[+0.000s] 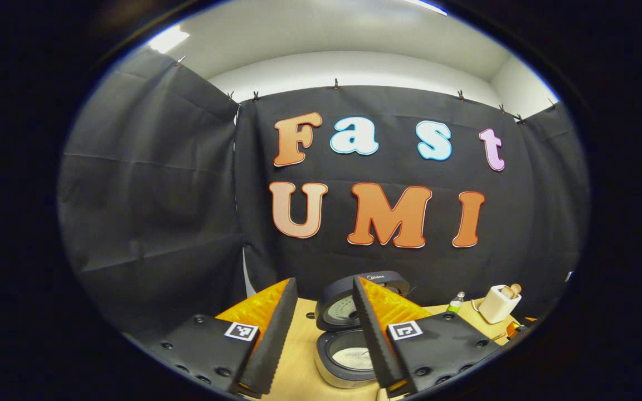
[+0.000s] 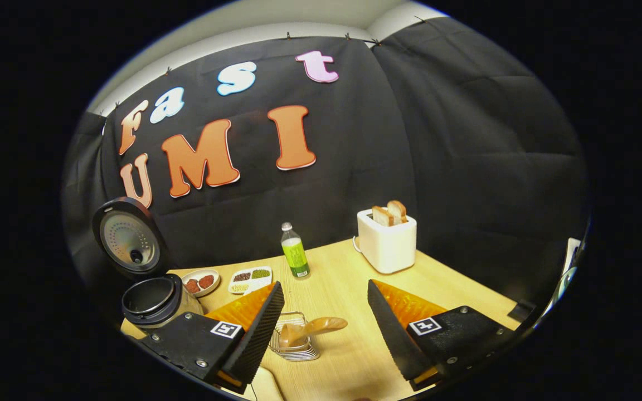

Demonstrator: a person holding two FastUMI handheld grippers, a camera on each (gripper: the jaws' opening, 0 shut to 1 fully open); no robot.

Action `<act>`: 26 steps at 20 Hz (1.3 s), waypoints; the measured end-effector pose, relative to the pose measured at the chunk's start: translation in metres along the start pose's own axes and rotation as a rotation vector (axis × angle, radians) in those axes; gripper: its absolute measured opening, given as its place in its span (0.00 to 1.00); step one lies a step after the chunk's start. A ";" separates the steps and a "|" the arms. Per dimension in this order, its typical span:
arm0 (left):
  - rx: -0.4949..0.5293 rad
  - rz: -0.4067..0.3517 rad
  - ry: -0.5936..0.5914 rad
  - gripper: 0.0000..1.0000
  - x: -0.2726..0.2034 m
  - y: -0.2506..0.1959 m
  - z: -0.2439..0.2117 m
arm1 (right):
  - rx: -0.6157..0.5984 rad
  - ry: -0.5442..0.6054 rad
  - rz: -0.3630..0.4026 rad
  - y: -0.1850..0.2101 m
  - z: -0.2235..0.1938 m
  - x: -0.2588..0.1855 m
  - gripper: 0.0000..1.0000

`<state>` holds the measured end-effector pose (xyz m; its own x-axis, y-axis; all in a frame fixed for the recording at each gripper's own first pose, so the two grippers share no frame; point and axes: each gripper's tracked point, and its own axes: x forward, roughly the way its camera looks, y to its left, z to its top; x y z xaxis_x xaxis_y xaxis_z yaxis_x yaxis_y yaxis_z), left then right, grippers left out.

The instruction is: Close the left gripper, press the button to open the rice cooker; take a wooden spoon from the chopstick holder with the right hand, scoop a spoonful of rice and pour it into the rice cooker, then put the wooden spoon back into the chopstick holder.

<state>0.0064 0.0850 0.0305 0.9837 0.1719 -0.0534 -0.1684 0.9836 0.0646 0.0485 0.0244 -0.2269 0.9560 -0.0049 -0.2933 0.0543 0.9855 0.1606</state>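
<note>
A: We are holding the right gripper [image 2: 325, 326] spread wide; the wooden spoon [image 2: 311, 327] is sitting in the chopstick holder [image 2: 294, 341] near the tabletop's [image 2: 349, 278] front edge.
B: We are risking tipping that light holder by pinching off-centre

black cloth [image 1: 154, 184] hangs clipped around my booth as its walls, creased in places. above it i see a white wall [image 1: 354, 69] and a ceiling light [image 1: 168, 39]. below me is a pale wooden table [image 2: 349, 278].
</note>
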 end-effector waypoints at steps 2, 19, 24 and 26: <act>-0.007 0.013 0.001 0.74 -0.003 0.003 -0.003 | 0.026 0.030 -0.008 0.000 -0.017 0.007 0.94; 0.041 0.136 0.049 0.96 0.007 0.048 -0.032 | 0.218 0.235 0.024 0.028 -0.086 0.040 0.43; 0.033 0.149 0.058 0.96 0.007 0.058 -0.035 | 0.303 0.286 0.026 0.034 -0.085 0.046 0.17; 0.028 0.165 0.066 0.96 0.007 0.064 -0.035 | 0.281 0.290 0.022 0.035 -0.083 0.050 0.12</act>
<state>0.0004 0.1507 -0.0009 0.9363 0.3350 -0.1054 -0.3244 0.9400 0.1059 0.0738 0.0728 -0.3143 0.8389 0.1033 -0.5344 0.1499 0.9001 0.4092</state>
